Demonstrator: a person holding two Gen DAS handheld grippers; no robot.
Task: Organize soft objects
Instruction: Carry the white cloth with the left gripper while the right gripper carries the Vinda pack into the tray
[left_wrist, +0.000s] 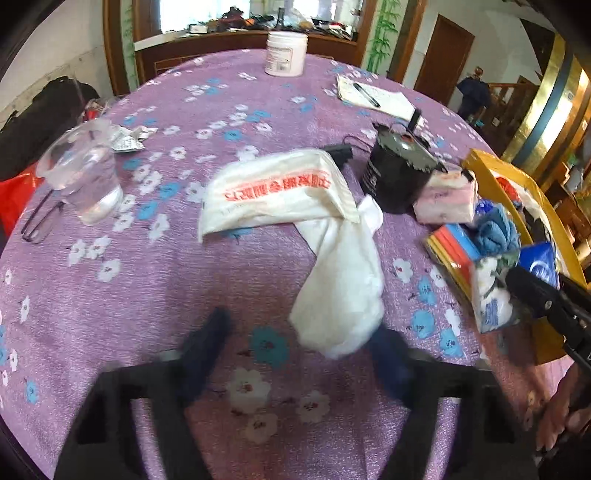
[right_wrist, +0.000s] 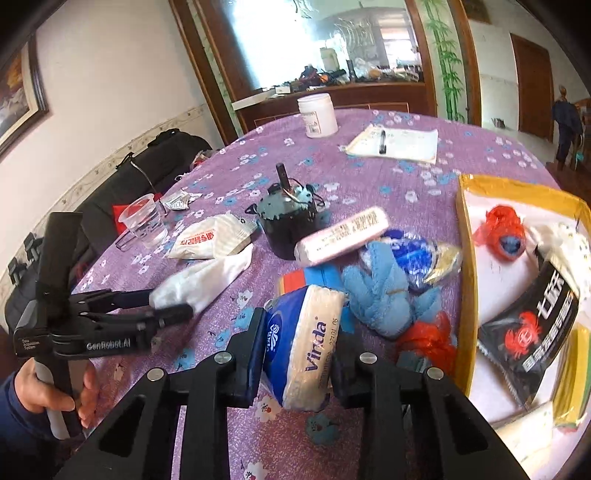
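Observation:
My right gripper (right_wrist: 295, 354) is shut on a blue Vinda tissue pack (right_wrist: 301, 343) and holds it above the purple tablecloth (right_wrist: 221, 314); the pack also shows in the left wrist view (left_wrist: 495, 291). My left gripper (left_wrist: 303, 332) is open, its fingers (left_wrist: 210, 343) either side of the near end of a white sock (left_wrist: 341, 288), which also shows in the right wrist view (right_wrist: 207, 277). A white printed pouch (left_wrist: 273, 188) lies behind the sock. A blue plush toy (right_wrist: 388, 299) and a pink tissue pack (right_wrist: 343, 236) lie nearby.
A yellow-rimmed box (right_wrist: 465, 280) at the right holds a black packet and an orange toy. A black motor (right_wrist: 288, 221), a cup of water (left_wrist: 81, 177), a white jar (left_wrist: 286, 51) and a notepad with pen (left_wrist: 373, 94) stand on the table.

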